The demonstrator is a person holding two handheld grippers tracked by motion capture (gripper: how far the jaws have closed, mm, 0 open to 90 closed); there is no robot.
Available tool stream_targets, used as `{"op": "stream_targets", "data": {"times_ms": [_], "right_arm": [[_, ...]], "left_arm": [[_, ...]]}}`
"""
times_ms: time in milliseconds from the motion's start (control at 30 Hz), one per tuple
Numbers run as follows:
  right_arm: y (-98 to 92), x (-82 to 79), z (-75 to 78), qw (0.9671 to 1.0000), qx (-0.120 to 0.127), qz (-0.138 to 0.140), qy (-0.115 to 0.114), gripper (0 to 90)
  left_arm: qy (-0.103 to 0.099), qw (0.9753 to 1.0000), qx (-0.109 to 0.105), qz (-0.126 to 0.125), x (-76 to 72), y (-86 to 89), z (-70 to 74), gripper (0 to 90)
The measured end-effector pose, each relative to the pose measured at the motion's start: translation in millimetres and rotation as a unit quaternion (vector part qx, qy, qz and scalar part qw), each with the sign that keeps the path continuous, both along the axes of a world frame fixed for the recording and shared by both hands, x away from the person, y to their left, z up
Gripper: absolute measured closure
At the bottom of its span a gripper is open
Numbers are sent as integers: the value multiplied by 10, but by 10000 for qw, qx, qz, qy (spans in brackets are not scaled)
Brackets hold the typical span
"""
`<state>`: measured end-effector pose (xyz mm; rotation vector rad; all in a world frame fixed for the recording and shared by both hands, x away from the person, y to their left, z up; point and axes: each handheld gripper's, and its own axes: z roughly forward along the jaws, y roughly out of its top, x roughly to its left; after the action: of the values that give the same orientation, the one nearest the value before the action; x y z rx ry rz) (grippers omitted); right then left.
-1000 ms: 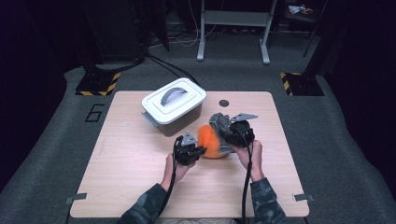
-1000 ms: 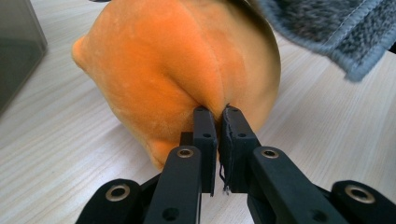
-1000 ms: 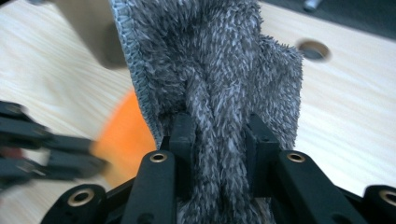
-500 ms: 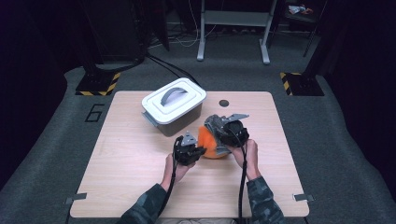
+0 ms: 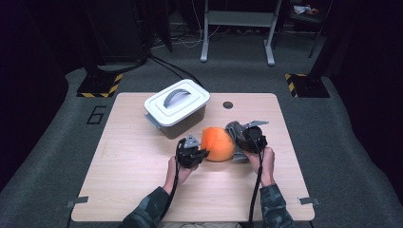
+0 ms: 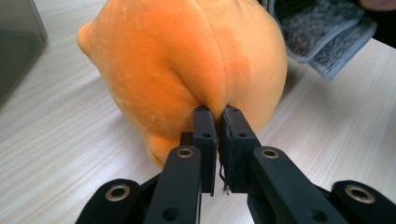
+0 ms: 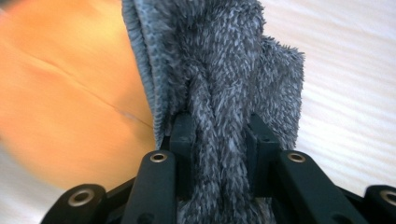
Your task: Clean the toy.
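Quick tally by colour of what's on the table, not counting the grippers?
Orange: 1, the plush toy
Grey: 1, the fuzzy cloth
White-lidded: 1, the storage box
Dark: 1, the small round disc
Total: 4

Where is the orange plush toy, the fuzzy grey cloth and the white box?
orange plush toy [image 5: 217,144], high view, its top.
fuzzy grey cloth [image 7: 224,70], right gripper view, its bunched middle.
white box [image 5: 161,105], high view, its lid.

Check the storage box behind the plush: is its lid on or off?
On. The white lid sits flat over the storage box, its grey handle facing up. Whether it is latched, I cannot tell.
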<state>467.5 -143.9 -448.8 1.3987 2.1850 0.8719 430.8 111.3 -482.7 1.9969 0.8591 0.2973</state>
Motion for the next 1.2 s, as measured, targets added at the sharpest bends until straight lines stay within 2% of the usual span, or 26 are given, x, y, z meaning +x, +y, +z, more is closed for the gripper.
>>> {"op": "stream_targets", "data": {"times_ms": [67, 233, 267, 300, 400, 467, 500, 633, 700, 733, 867, 967, 1067, 1100, 1200], "right_arm": [[-37, 23, -61, 9999, 56, -57, 144, 689], [-87, 93, -251, 9988, -51, -170, 451, 688], [-87, 93, -251, 9988, -51, -170, 451, 688], [-90, 112, -331, 9980, -23, -215, 601, 688], [-92, 120, -373, 9972, 37, -260, 695, 686], [-93, 132, -411, 9970, -11, -231, 734, 686], [-111, 140, -417, 9976, -45, -169, 673, 685], [-148, 95, -305, 9977, 18, -331, 598, 686], [-173, 60, -209, 9990, -53, -297, 316, 686], [-169, 32, -147, 9991, 2, -312, 274, 686], [-83, -80, 102, 9998, 18, -161, -100, 687], [14, -128, 216, 9995, 88, 101, -270, 687], [134, -119, 210, 9993, 69, 315, -181, 688], [165, -101, 183, 9993, -19, 355, -128, 689], [186, -57, 120, 9996, -5, 282, -65, 690]], "left_arm": [[17, 10000, -48, 11, 2, -2, -6, 851], [27, 10000, -20, 20, 9, 17, -14, 850], [27, 10000, -20, 20, 9, 17, -14, 849], [24, 10000, -21, 22, 11, 21, -19, 849], [27, 10000, -12, 22, 13, 26, -18, 849], [56, 10000, -50, 45, 7, 22, -18, 848], [63, 9999, -80, 56, 2, 22, -19, 847], [12, 10000, -40, 44, 12, 39, -23, 846], [0, 10000, -23, 42, 13, 42, -21, 845], [-2, 10000, -34, 49, 12, 41, -21, 845], [7, 10000, -45, 55, 10, 34, -20, 843], [-5, 10000, -34, 56, 12, 35, -19, 842], [-18, 10000, -15, 58, 11, 33, -17, 837], [-8, 10000, -24, 64, 12, 35, -18, 832], [-18, 10000, -57, 69, 16, 52, -16, 803]]}}
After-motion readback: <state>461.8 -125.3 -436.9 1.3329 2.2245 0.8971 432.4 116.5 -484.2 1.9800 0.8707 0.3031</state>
